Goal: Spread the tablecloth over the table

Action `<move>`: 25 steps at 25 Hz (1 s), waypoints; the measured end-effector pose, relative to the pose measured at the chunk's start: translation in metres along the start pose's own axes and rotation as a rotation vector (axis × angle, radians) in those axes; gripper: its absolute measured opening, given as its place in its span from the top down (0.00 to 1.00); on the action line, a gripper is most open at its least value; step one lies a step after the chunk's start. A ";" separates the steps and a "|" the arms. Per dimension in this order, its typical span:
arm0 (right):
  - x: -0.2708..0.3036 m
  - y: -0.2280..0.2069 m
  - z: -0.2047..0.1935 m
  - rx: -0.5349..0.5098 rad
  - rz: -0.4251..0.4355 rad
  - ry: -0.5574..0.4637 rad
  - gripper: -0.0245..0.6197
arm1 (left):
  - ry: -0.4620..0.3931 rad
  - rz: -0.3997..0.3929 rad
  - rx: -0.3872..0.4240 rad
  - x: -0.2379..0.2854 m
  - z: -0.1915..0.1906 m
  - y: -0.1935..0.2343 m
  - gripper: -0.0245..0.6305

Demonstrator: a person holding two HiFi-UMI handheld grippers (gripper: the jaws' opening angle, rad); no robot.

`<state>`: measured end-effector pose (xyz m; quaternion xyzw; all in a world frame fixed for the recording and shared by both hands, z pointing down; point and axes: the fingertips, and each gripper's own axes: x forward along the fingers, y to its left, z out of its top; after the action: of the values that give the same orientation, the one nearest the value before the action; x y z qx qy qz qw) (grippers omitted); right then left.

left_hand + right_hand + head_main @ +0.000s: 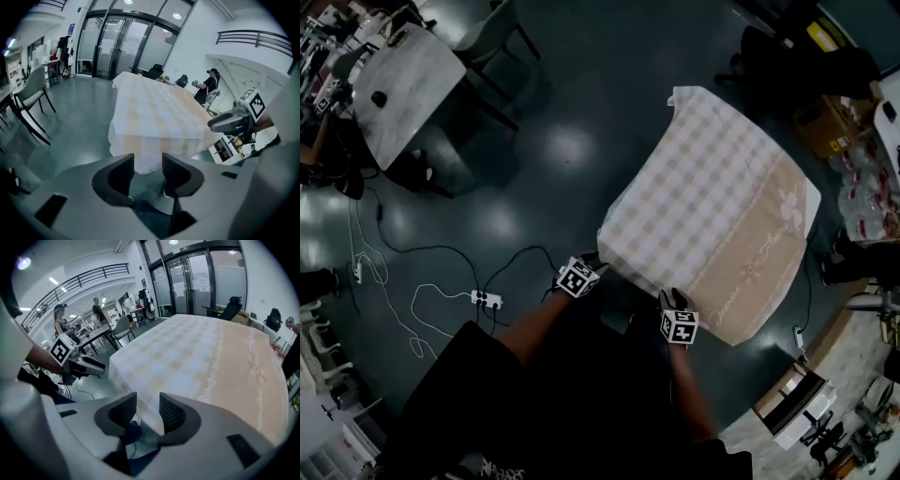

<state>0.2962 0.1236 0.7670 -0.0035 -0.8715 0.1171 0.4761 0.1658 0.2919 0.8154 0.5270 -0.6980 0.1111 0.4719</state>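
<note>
Bearing unreadable script [748,274]: checked tablecloth [703,197].

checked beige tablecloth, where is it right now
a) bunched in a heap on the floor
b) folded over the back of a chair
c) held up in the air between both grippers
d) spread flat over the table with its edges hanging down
d: the beige-and-white checked tablecloth lies spread out flat with its edges hanging down, and the left gripper and right gripper have their fingers apart with no grip on it.
</note>
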 end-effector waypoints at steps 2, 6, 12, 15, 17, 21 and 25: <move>0.019 0.036 0.009 -0.022 0.013 0.013 0.70 | 0.018 -0.007 -0.005 -0.002 -0.015 0.020 0.67; 0.046 0.072 0.023 0.028 0.001 0.023 0.70 | 0.049 -0.042 -0.053 0.012 -0.034 0.053 0.63; 0.050 0.080 0.044 0.087 -0.032 0.001 0.70 | 0.068 -0.103 0.028 0.019 -0.027 0.076 0.63; 0.060 0.086 0.046 0.094 -0.030 0.007 0.70 | 0.152 -0.188 0.002 -0.001 -0.039 0.080 0.82; 0.064 0.087 0.050 0.090 -0.019 0.021 0.70 | 0.194 -0.238 -0.028 -0.015 -0.042 0.072 0.86; 0.077 0.093 0.084 0.099 0.021 -0.020 0.70 | 0.236 -0.243 0.046 -0.035 -0.037 0.077 0.86; 0.099 0.091 0.118 0.085 0.032 -0.051 0.70 | 0.209 -0.184 0.163 -0.045 -0.013 0.099 0.86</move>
<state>0.1342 0.2001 0.7687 0.0056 -0.8775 0.1615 0.4516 0.0894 0.3708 0.8213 0.6107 -0.5825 0.1779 0.5061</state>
